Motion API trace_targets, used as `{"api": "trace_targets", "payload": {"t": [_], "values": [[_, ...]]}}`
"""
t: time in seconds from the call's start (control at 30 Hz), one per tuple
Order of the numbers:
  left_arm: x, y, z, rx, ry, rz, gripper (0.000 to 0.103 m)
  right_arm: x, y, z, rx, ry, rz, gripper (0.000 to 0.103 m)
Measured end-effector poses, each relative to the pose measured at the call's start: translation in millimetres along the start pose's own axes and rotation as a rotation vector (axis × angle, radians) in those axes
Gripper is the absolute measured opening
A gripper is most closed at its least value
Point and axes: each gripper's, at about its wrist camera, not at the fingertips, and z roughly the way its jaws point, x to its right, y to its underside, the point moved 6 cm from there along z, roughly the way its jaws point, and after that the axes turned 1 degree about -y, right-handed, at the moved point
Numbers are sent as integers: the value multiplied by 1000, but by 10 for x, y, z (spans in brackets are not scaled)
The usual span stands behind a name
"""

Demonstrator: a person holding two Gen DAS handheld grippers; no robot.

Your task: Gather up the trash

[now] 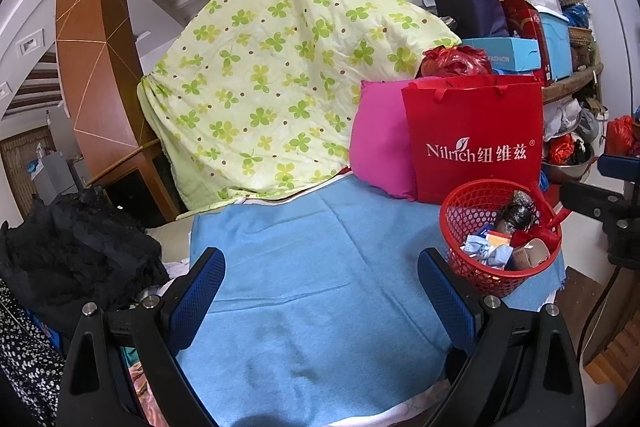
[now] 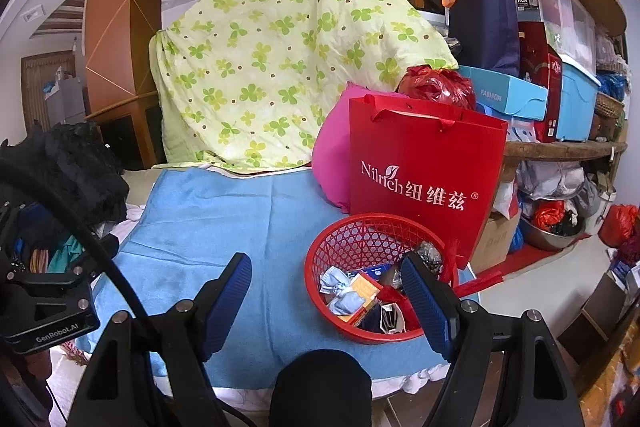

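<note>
Task looks near done, judging by how things lie. The red basket (image 2: 370, 277) sits on the blue towel (image 2: 224, 219) at about 4 o'clock from the towel's middle, right by the edge, just in front of the red Nilrich bag (image 2: 424, 167). Basket holds a heap of trash: crumpled pale-blue wrapper (image 2: 340, 293), an orange packet (image 2: 362, 289), a dark foil-ish bit (image 1: 516, 215), cardboard tube (image 1: 536, 253) & other scraps.

Rest of the towel shows bare in both views — no loose litter seen on it. Fisheye edges are poor, so maybe sth small hides near the black cloth pile (image 1: 76, 247) at 9 o'clock; can't rule it out.

Left gripper (image 1: 320, 291): jaws spread wide, nothing btwn them, over the towel w/ the basket at its 2 o'clock. Right gripper (image 2: 326, 295): also spread wide, empty; its right finger overlaps the basket rim in view, whether touching can't tell.

Left to do, prob: a last check for strays.
</note>
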Motion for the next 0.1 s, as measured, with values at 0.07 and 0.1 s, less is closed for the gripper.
{"api": "trace_targets", "payload": {"t": [0.07, 0.1], "values": [[-28, 19, 77, -13, 15, -15, 97, 13, -14, 36, -3, -7, 0, 80], [-71, 34, 145, -27, 21, -26, 97, -3, -28, 57, -4, -12, -5, 80]]}}
